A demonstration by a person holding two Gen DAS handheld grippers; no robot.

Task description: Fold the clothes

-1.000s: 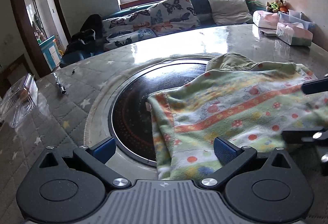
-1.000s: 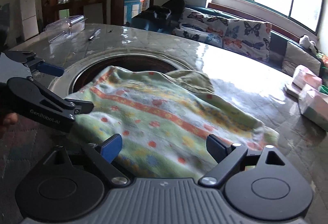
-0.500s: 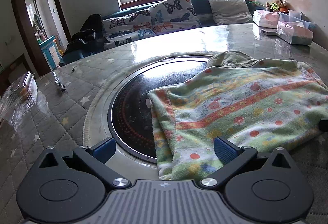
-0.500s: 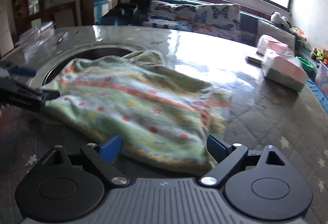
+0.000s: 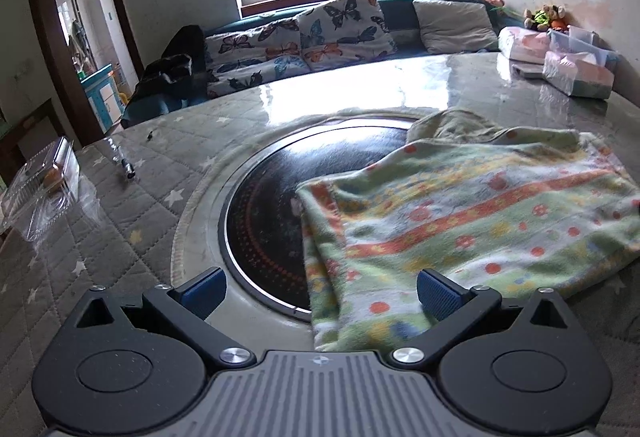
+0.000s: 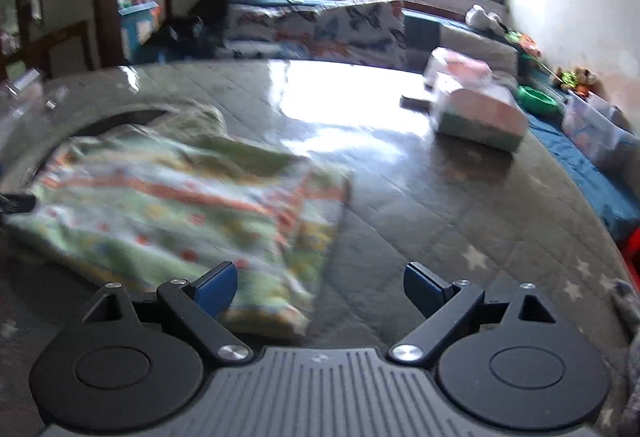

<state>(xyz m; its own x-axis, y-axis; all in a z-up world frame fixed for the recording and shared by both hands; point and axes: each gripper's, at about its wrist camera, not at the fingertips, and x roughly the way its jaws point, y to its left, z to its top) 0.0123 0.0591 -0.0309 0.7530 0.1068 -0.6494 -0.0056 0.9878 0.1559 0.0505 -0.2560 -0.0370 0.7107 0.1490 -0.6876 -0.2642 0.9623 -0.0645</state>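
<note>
A folded green fleece garment (image 5: 460,221) with orange stripes and red dots lies on the round table, partly over the black glass centre disc (image 5: 272,221). In the right wrist view the garment (image 6: 172,205) lies to the left, blurred. My left gripper (image 5: 320,289) is open and empty, just short of the garment's near left corner. My right gripper (image 6: 318,287) is open and empty, at the garment's right front corner. A dark tip of the left gripper (image 6: 16,203) shows at that view's left edge.
The table has a grey quilted star cover (image 5: 100,245). A clear plastic box (image 5: 44,189) and a pen (image 5: 124,163) lie at the left. Tissue packs (image 5: 576,73) sit at the far right, also in the right wrist view (image 6: 476,113). A sofa with butterfly cushions (image 5: 304,33) stands behind.
Both grippers have drawn back from the garment. The right gripper has swung to the right, past the garment's right edge, and has left the left wrist view.
</note>
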